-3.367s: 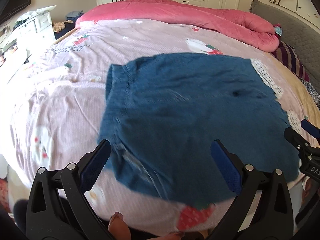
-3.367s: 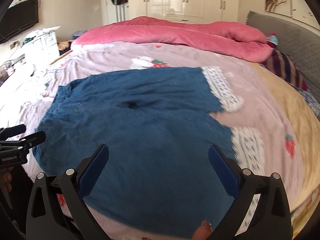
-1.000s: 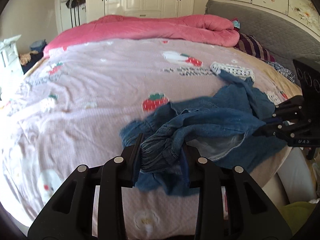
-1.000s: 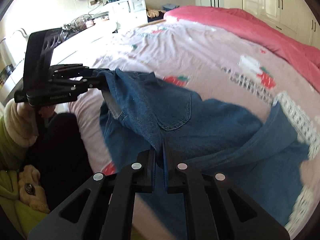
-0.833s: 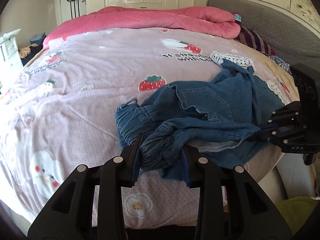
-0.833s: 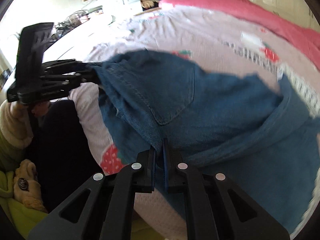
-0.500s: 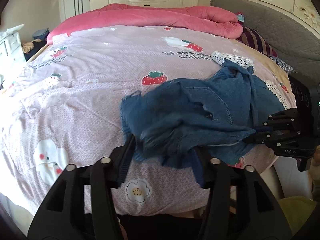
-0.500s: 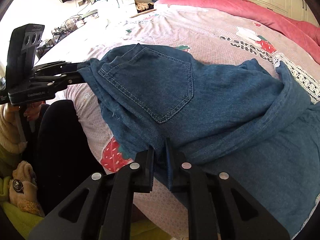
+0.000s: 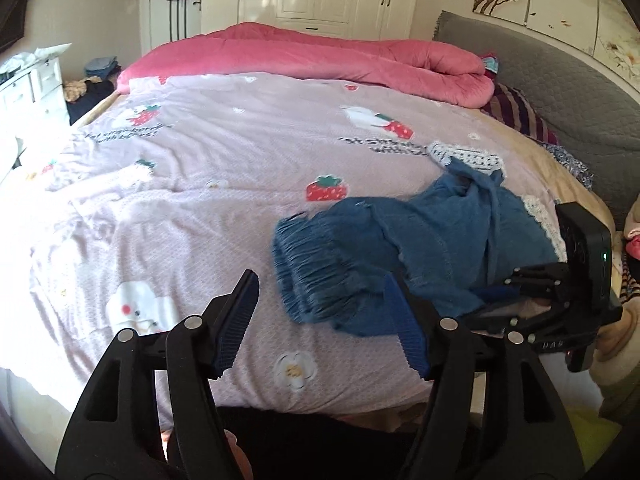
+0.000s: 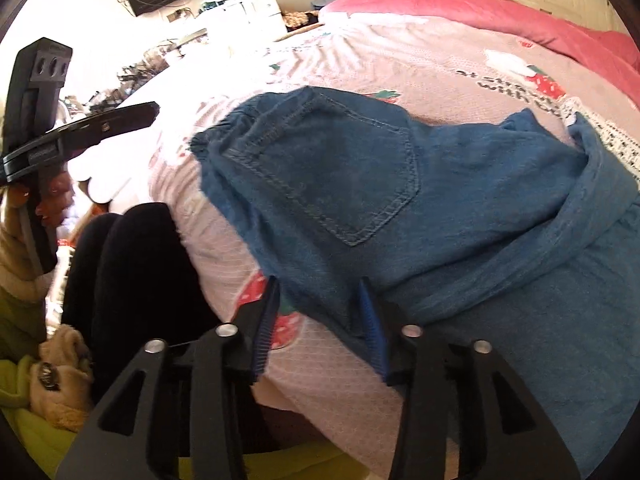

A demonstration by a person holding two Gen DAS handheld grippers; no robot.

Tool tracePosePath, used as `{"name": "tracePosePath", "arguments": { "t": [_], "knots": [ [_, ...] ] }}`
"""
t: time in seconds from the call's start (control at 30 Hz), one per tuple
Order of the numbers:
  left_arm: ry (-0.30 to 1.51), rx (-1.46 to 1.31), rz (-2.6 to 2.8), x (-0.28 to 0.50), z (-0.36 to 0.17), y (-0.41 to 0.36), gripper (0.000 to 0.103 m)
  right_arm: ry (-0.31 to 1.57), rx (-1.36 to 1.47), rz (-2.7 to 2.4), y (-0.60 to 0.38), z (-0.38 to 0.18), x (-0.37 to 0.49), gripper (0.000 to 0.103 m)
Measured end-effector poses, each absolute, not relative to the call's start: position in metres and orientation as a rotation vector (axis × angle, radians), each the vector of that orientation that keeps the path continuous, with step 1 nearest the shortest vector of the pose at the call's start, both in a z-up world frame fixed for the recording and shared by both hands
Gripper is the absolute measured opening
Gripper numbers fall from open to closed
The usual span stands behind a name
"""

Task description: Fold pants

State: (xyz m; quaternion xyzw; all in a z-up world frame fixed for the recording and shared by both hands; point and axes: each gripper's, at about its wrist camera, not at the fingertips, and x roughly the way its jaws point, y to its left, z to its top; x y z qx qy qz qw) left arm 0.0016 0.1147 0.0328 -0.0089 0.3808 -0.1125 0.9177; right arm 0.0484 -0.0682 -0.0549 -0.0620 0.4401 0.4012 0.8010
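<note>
The blue denim pants point(image 9: 420, 248) lie folded over in a loose heap near the bed's front right edge, with the gathered waistband point(image 9: 316, 276) on the left and lace-trimmed hems point(image 9: 468, 158) at the back. My left gripper point(image 9: 322, 320) is opening just in front of the waistband, and its pads are off the cloth. In the right wrist view a back pocket point(image 10: 340, 172) faces up. My right gripper point(image 10: 318, 318) is opening too; a fold of the pants point(image 10: 460, 220) lies loose between its jaws. Each gripper shows in the other's view: the right gripper point(image 9: 496, 294) and the left gripper point(image 10: 144, 112).
The bed's pink strawberry-print sheet point(image 9: 200, 184) spreads to the left and back. A rolled pink quilt point(image 9: 320, 56) lies along the far side, with a grey headboard point(image 9: 560, 92) on the right. The person's dark-clad legs point(image 10: 132, 264) stand at the bed's edge, and white drawers point(image 9: 36, 84) are at the left.
Both grippers have let go of the pants, which dropped onto the bed. The left gripper has drawn back and up from the waistband; the right gripper sank a little.
</note>
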Motion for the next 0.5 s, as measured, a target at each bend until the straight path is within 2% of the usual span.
{"name": "tracePosePath", "arguments": {
  "t": [0.17, 0.23, 0.33, 0.5],
  "knots": [
    [0.814, -0.048, -0.346, 0.032, 0.022, 0.072, 0.054, 0.919, -0.127, 0.858, -0.075, -0.04, 0.04, 0.045],
    [0.834, -0.037, -0.363, 0.039, 0.011, 0.059, 0.041, 0.892, -0.119, 0.83, -0.083, -0.03, 0.039, 0.045],
    [0.88, 0.03, -0.366, 0.042, -0.012, 0.042, 0.032, 0.834, -0.092, 0.775, -0.096, -0.016, 0.042, 0.045],
    [0.943, 0.098, -0.326, 0.037, -0.048, 0.035, 0.032, 0.847, -0.08, 0.712, -0.101, -0.022, 0.063, 0.045]
  ]
}}
